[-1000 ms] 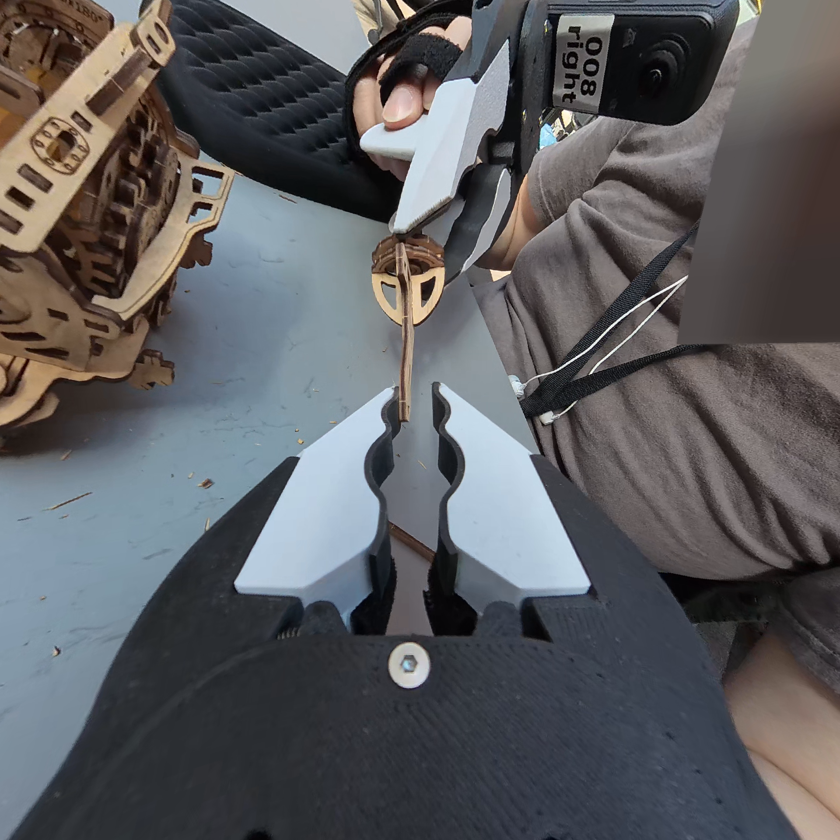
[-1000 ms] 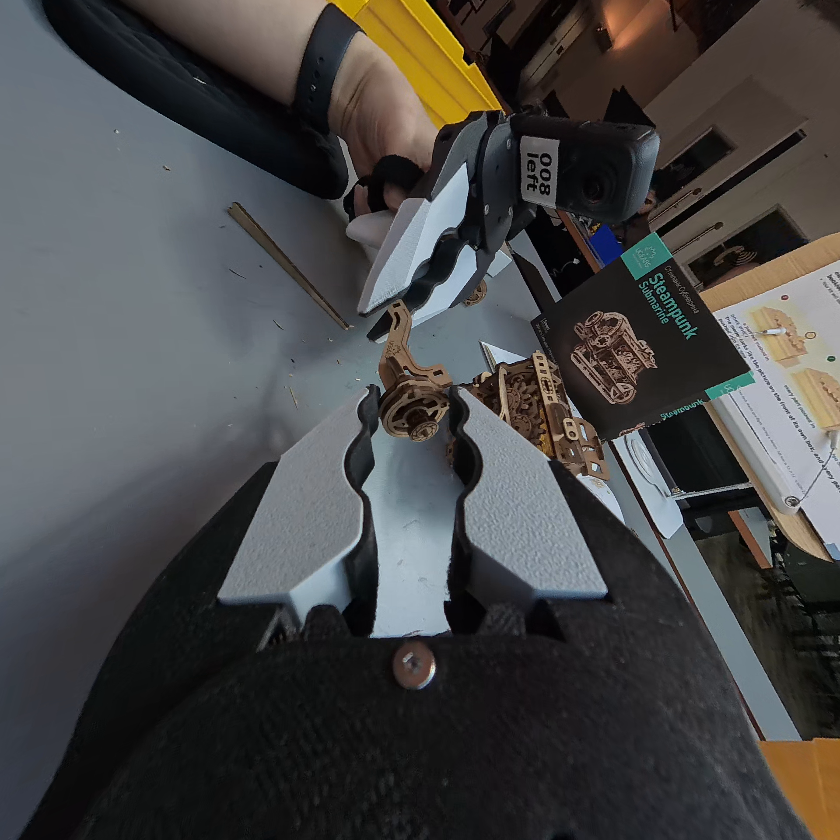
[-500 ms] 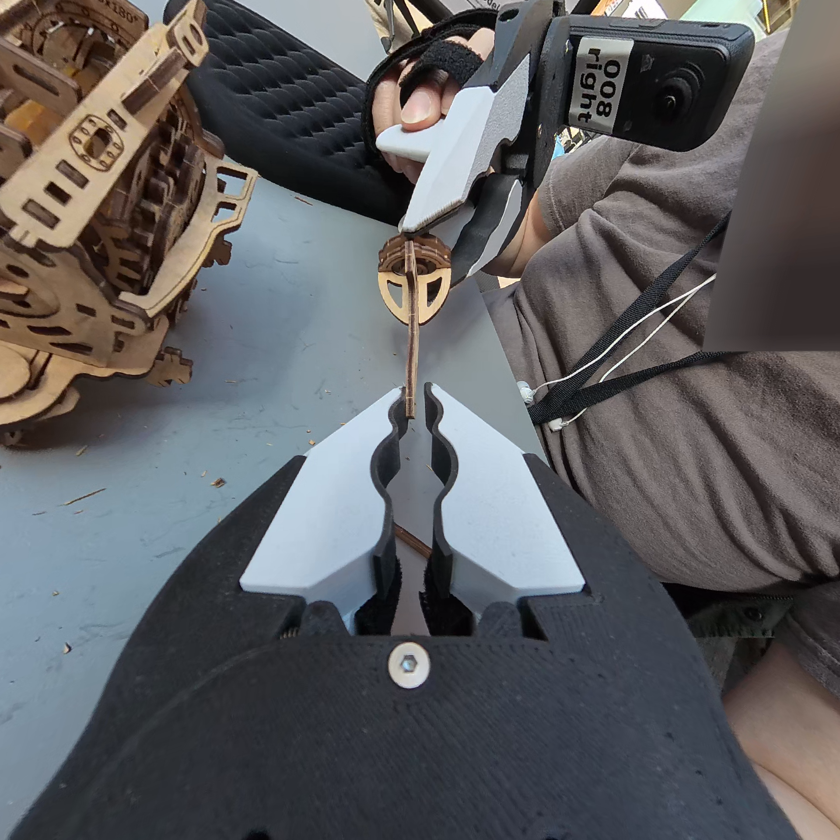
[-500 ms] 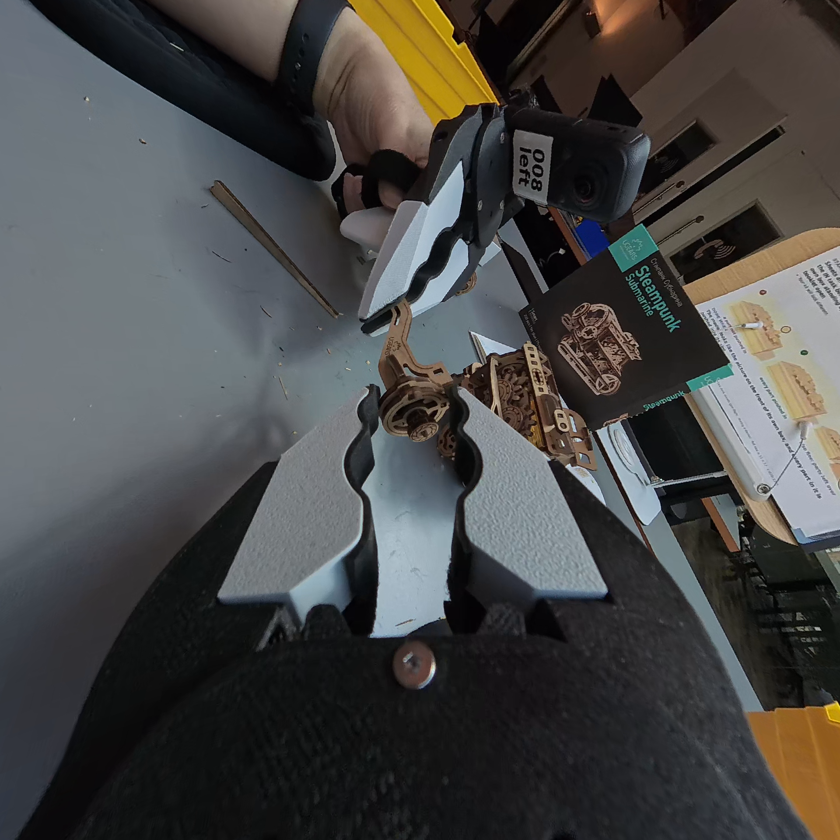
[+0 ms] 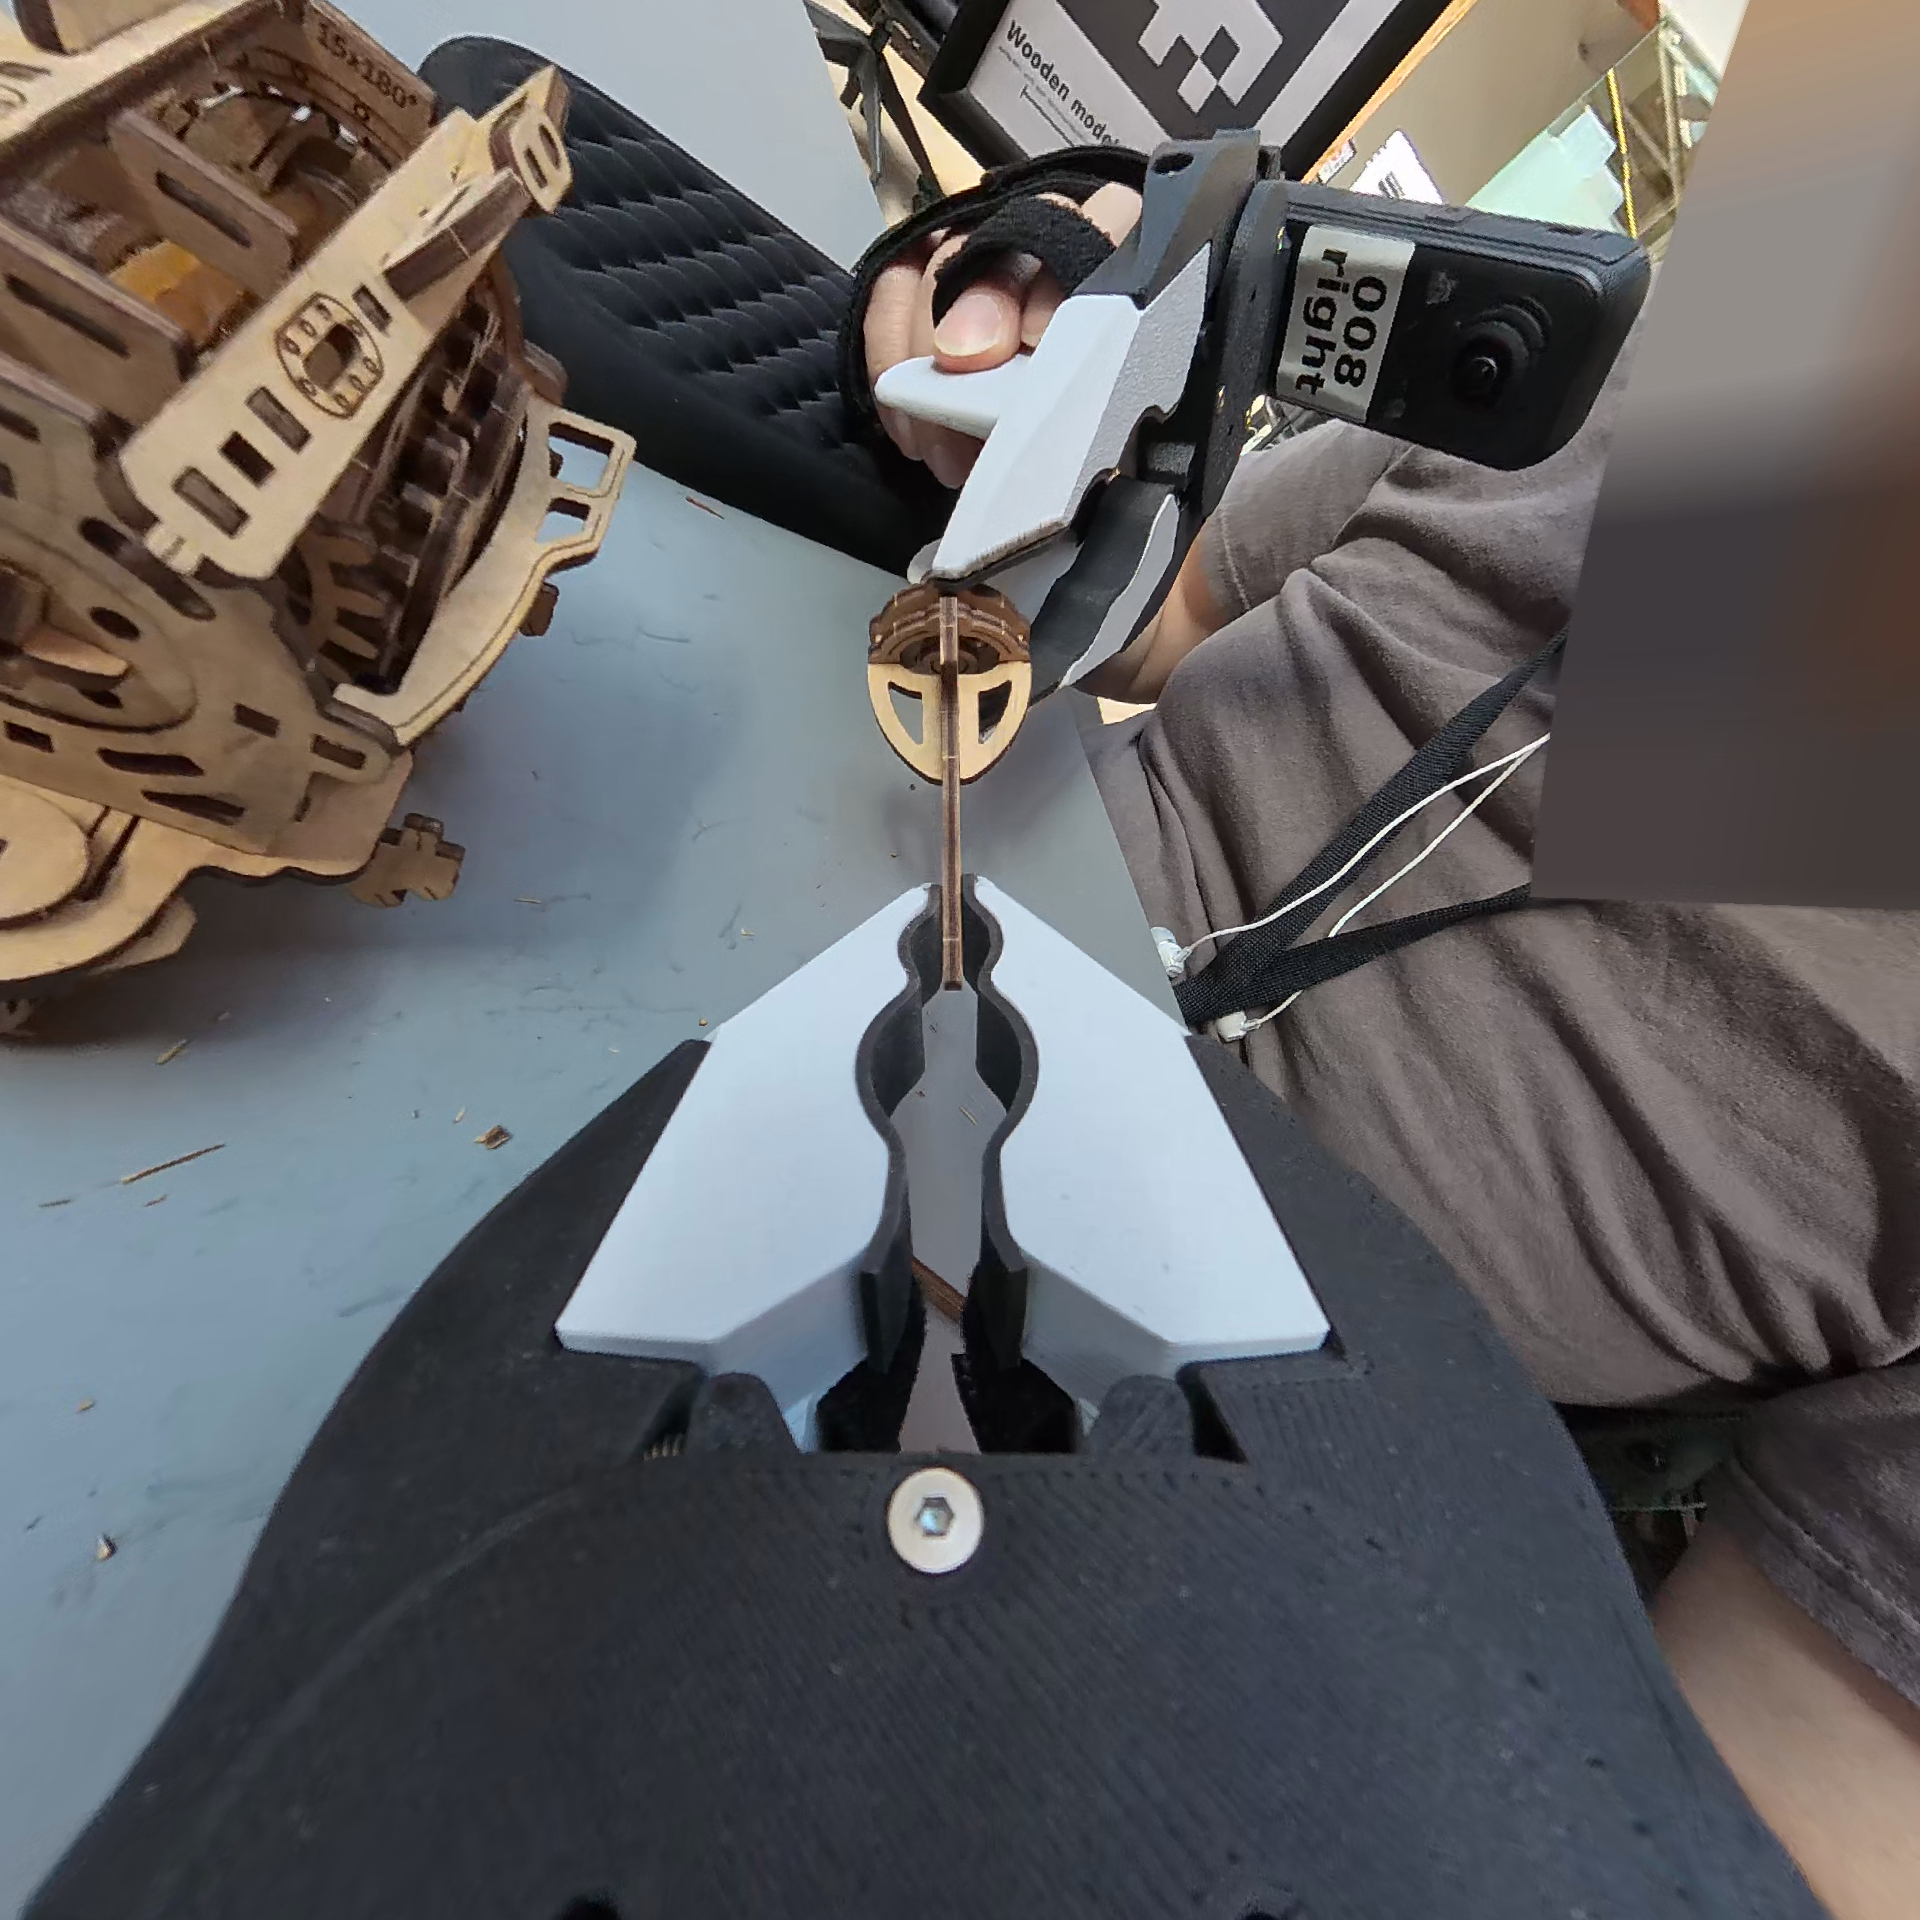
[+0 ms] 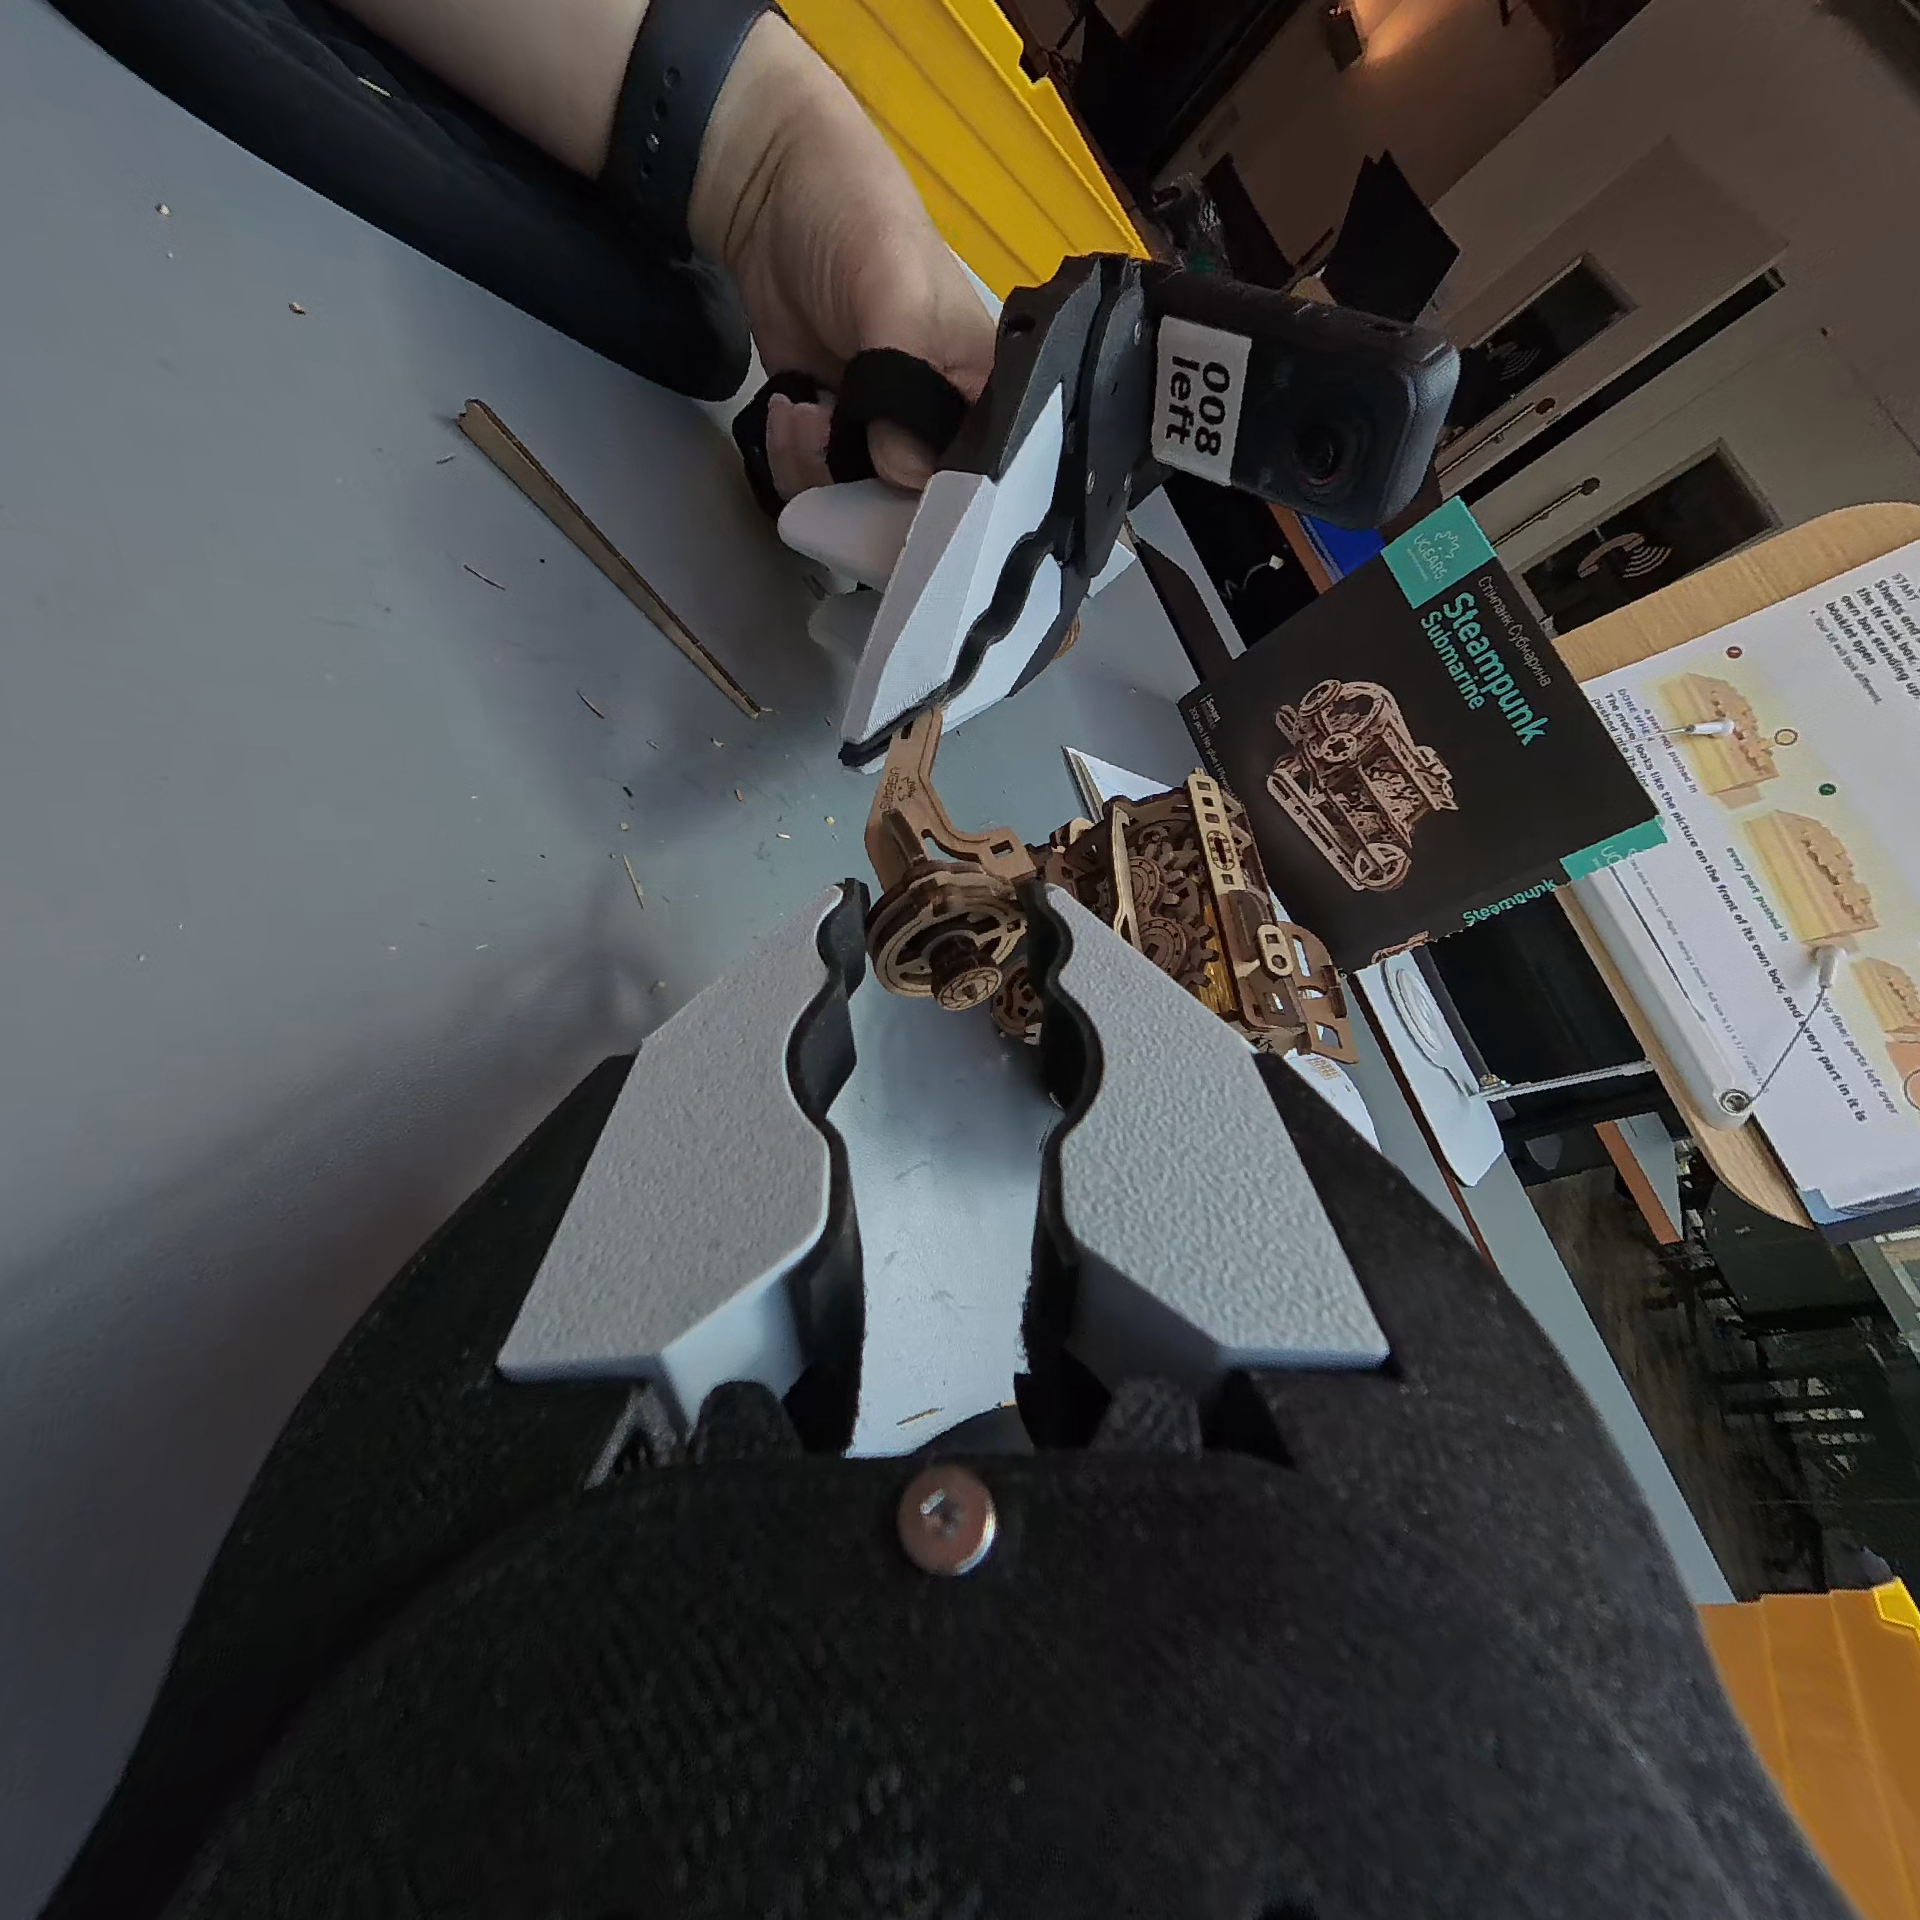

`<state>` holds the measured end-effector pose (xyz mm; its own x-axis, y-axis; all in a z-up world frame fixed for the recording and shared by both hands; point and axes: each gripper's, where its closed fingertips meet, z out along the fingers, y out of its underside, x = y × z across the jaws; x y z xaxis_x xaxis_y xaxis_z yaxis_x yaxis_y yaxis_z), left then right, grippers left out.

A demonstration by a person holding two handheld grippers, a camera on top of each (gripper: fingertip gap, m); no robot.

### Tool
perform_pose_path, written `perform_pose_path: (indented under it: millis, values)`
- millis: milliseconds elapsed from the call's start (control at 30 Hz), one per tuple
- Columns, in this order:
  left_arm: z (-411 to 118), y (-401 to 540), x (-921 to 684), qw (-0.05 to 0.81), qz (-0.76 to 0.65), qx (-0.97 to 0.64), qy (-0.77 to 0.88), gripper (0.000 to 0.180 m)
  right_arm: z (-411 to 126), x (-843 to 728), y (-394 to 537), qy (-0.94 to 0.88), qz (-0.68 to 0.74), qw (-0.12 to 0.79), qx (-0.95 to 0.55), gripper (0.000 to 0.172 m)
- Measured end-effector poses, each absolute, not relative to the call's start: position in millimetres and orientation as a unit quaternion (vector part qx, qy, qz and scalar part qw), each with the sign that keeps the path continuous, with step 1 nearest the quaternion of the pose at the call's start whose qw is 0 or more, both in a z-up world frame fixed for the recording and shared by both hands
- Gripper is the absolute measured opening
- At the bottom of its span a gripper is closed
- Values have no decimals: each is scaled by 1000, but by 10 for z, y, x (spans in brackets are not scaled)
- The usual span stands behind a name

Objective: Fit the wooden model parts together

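Small wooden sub-assembly (image 6: 940,935), a wheel-like disc with a flat curved arm (image 5: 951,831) coming off it, is held up off the grey table (image 5: 312,1091) between both grippers. Right gripper (image 6: 945,914) has the disc end: jaws moderately wide, both pads pressed on the disc's sides. Left gripper (image 5: 949,914) is pinched almost fully closed on the thin edge of the arm, both fingertips against the plywood. From the left wrist view the arm reads edge-on, running straight from the left tips to the disc under the right gripper's tips. Main wooden model (image 5: 208,468), a dense geared body, sits on the table to the left of that view, well apart from the held piece; in the right wrist view it is just behind the disc. Loose wooden strip (image 6: 603,551) lies flat on the table, wood crumbs scattered around. Black kit box (image 6: 1423,748) stands behind the model, an instruction sheet (image 6: 1787,831) beside it. Black padded mat (image 5: 675,291) at the table's far edge.
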<state>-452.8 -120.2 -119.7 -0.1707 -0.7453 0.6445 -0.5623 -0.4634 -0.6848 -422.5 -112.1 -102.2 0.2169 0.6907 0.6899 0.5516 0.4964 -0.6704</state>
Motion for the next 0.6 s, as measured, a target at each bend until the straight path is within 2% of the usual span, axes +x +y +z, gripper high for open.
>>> perform_pose_path:
  millis: [200,367,600]
  values:
    - [-1166,-1165,-4521,88,-567,-644,507,0,-1000,-4220,-1088,-619,44,610,-492,31]
    - [-1141,-1089,-4579,95,-565,-653,495,0,-769,-4159,-1074,-584,38,664,-466,55]
    - [-1077,-1051,-4599,104,-575,-650,486,0,-431,-3963,-1081,-516,74,724,-452,52]
